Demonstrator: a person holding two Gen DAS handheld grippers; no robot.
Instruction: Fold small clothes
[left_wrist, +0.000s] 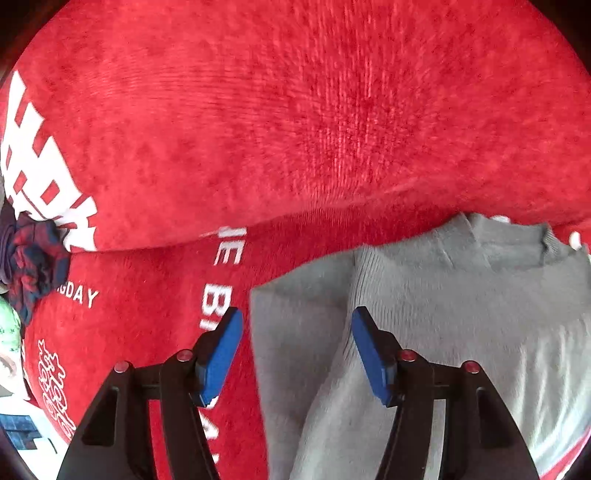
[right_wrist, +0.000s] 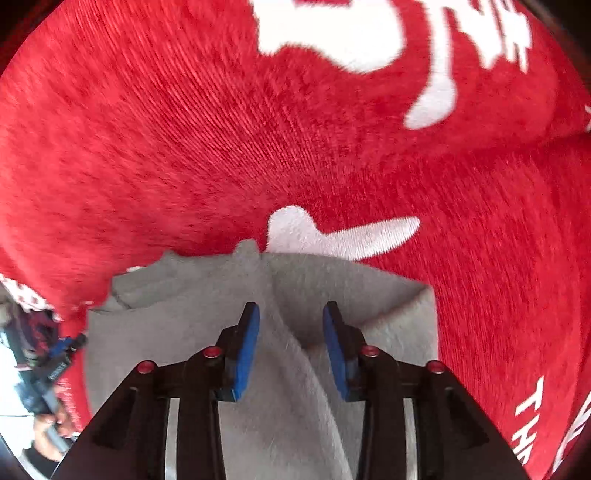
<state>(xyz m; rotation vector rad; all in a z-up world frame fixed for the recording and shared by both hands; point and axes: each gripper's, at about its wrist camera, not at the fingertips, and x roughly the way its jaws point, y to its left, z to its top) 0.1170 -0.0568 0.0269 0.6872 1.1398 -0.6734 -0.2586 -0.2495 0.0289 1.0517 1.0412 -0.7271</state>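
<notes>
A small grey knit garment (left_wrist: 443, 314) lies on a red blanket with white lettering (left_wrist: 258, 129). My left gripper (left_wrist: 297, 321) is open, its blue pads straddling the garment's left edge, with a raised fold between them. In the right wrist view the same grey garment (right_wrist: 184, 332) lies on the red blanket (right_wrist: 184, 147). My right gripper (right_wrist: 291, 317) is open over a raised crease near the garment's right side. Neither gripper holds the cloth.
A dark red-and-blue plaid cloth (left_wrist: 33, 266) is bunched at the left edge of the blanket. The other hand-held gripper (right_wrist: 55, 365) shows at the far left of the right wrist view. The blanket rises in a thick fold behind the garment.
</notes>
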